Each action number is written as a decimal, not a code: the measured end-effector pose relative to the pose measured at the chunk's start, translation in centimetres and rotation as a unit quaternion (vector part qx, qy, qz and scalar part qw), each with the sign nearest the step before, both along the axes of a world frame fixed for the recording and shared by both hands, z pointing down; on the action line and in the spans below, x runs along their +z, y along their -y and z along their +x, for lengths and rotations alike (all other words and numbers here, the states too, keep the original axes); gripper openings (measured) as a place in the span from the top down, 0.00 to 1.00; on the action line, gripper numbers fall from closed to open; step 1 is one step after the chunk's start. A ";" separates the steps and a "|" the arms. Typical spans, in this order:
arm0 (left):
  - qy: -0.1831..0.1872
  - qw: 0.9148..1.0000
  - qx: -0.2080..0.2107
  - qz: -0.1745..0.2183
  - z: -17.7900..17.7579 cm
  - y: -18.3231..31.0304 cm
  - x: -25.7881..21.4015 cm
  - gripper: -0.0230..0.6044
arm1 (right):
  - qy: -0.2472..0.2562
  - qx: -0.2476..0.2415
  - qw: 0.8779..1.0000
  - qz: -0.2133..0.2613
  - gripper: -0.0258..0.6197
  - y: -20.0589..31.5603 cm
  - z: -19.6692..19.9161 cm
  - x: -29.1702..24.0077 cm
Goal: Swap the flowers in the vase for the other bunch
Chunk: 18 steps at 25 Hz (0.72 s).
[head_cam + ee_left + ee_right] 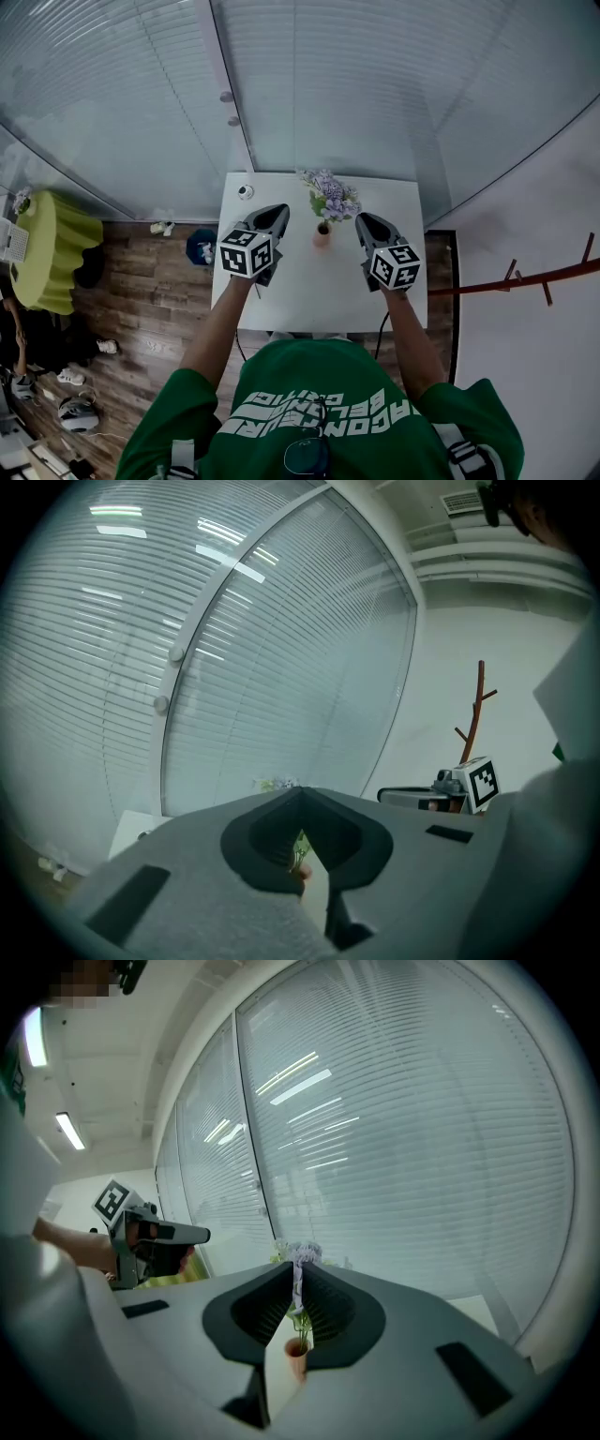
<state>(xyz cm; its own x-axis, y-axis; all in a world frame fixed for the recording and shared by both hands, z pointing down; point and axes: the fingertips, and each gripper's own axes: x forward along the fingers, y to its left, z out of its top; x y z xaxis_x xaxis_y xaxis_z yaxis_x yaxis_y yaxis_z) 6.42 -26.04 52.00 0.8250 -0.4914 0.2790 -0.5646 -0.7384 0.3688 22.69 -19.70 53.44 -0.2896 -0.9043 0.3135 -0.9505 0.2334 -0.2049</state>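
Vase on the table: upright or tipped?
Upright. The vase stands on its base on the white table, mouth up, with the purple flowers rising out of it.

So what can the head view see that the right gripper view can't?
Only the head view shows the wooden floor, the person's green shirt and the marker cube on the right gripper. Only the right gripper view shows a ceiling light and that gripper's jaws up close, shut. Both show the vase, the purple flowers, the left gripper and the window blinds.
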 end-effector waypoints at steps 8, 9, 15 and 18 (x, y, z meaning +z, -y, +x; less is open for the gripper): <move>0.012 1.000 -0.008 -0.014 0.4 -1.1 1.7 0.95 | -0.018 -0.027 0.998 -0.050 0.93 0.1 -1.1 5.9; 0.013 1.000 -0.008 -0.015 0.5 -1.4 2.0 0.95 | -0.020 -0.028 0.998 -0.054 0.93 0.1 -1.1 6.5; 0.023 0.999 -0.012 -0.027 0.2 -2.3 3.1 0.95 | -0.033 -0.044 0.995 -0.083 0.93 1.1 -2.1 9.8; 0.029 0.999 -0.015 -0.031 -0.3 -2.8 3.9 0.95 | -0.034 -0.046 0.994 -0.095 0.93 1.5 -2.5 11.4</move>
<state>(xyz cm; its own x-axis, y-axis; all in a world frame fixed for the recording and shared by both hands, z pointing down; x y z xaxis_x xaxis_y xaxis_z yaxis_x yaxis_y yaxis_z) 6.16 -23.23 55.87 0.7914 -0.4968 0.3563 -0.6083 -0.6972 0.3792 20.22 -21.22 64.88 -0.3408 -0.7975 0.4978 -0.9401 0.2834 -0.1895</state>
